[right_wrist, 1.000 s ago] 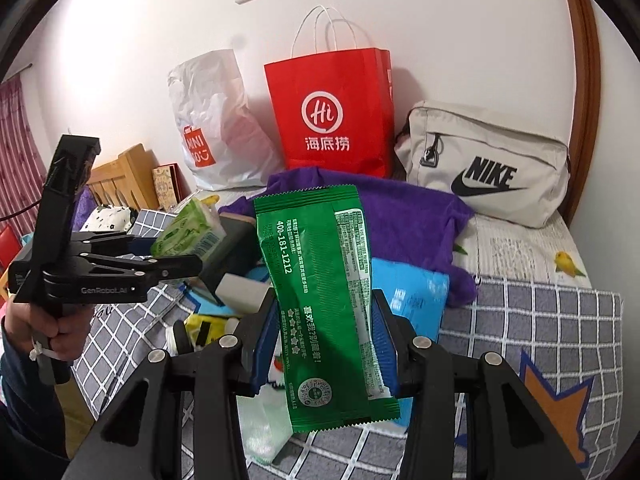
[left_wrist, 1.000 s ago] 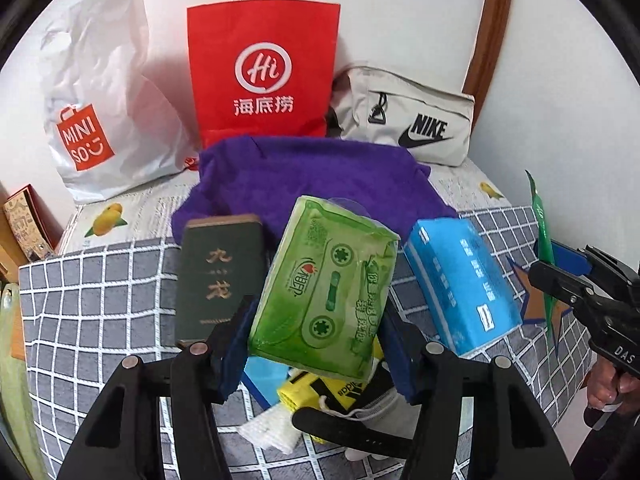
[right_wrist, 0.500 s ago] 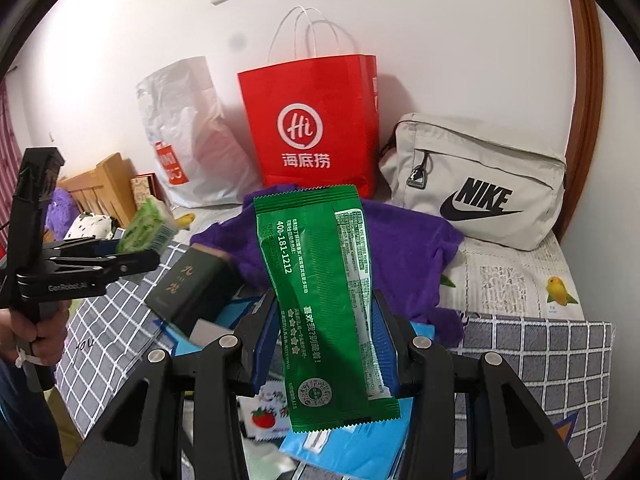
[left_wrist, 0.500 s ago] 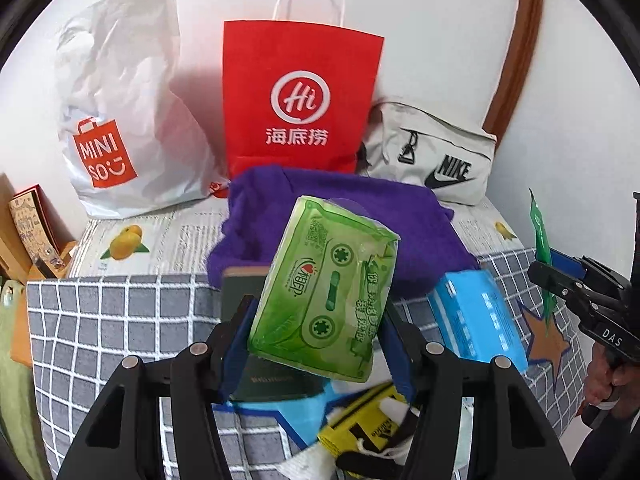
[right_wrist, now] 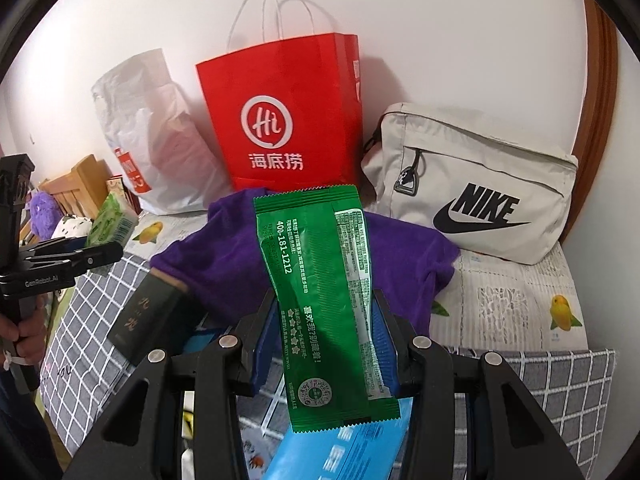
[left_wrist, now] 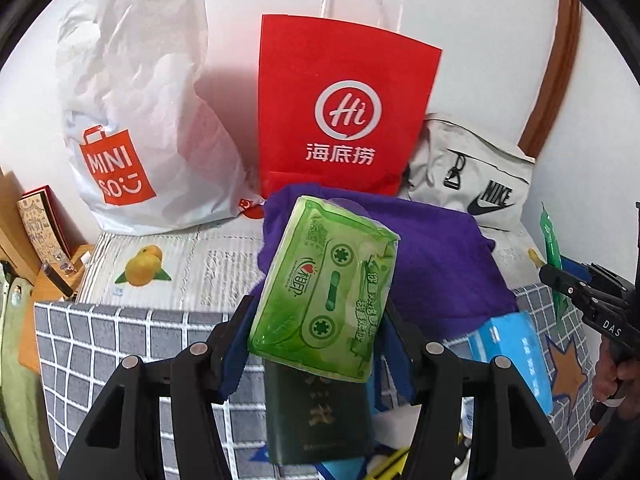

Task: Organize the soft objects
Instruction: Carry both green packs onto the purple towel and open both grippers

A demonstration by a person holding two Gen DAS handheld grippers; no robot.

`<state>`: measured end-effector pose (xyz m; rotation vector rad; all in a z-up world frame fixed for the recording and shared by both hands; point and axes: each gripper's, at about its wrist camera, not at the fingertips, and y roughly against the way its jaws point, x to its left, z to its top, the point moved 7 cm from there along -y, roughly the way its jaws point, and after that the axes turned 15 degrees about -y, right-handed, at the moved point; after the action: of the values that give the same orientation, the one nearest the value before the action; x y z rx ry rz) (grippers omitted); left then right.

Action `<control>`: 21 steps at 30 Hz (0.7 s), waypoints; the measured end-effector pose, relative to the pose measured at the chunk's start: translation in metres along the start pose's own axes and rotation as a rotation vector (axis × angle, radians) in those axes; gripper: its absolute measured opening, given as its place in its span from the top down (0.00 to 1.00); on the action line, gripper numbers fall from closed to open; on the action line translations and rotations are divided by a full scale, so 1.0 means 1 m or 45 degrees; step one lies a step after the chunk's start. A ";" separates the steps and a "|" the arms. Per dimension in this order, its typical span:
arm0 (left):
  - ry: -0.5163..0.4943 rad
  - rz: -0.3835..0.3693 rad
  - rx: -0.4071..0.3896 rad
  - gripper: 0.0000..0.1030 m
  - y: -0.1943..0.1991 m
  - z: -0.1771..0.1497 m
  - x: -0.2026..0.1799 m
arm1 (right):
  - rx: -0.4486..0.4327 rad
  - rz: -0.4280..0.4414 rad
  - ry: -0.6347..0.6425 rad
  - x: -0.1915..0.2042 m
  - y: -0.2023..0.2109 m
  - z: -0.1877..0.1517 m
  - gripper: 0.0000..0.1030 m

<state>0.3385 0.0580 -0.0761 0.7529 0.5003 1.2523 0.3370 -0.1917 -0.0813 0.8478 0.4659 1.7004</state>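
My left gripper (left_wrist: 316,336) is shut on a light green tissue pack (left_wrist: 324,300) and holds it above the bed, in front of the purple cloth (left_wrist: 432,256). My right gripper (right_wrist: 326,340) is shut on a dark green sachet (right_wrist: 324,300), held upright above the bed. The left gripper also shows in the right wrist view (right_wrist: 96,252) at the left, with the tissue pack (right_wrist: 112,220). The right gripper shows at the right edge of the left wrist view (left_wrist: 576,284) with the sachet (left_wrist: 550,240) edge-on.
A red paper bag (left_wrist: 340,112), a white Miniso bag (left_wrist: 132,120) and a beige Nike bag (right_wrist: 476,184) stand against the wall. A dark green booklet (left_wrist: 316,412), a blue pack (left_wrist: 516,356) and other small items lie on the checked bedcover (left_wrist: 120,340).
Both grippers have moved forward toward the bags at the wall, each still holding its pack. The bags look larger and the items on the bed have slid lower in view.
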 end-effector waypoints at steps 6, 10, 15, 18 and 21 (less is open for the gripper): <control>-0.024 -0.012 0.026 0.45 -0.030 0.015 0.005 | 0.038 -0.029 -0.021 -0.011 -0.032 0.015 0.58; -0.025 -0.028 0.060 0.45 -0.052 0.021 0.006 | 0.080 -0.047 -0.035 -0.018 -0.055 0.021 0.58; -0.008 -0.042 0.095 0.45 -0.078 0.029 0.009 | 0.131 -0.064 -0.063 -0.027 -0.085 0.027 0.58; 0.004 -0.054 0.113 0.45 -0.094 0.035 0.010 | 0.158 -0.079 -0.063 -0.031 -0.101 0.030 0.58; 0.005 -0.057 0.142 0.45 -0.111 0.042 0.011 | 0.181 -0.076 -0.067 -0.035 -0.114 0.034 0.58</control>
<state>0.4436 0.0443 -0.1301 0.8289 0.5904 1.1920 0.4417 -0.1953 -0.1472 0.9697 0.5756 1.6005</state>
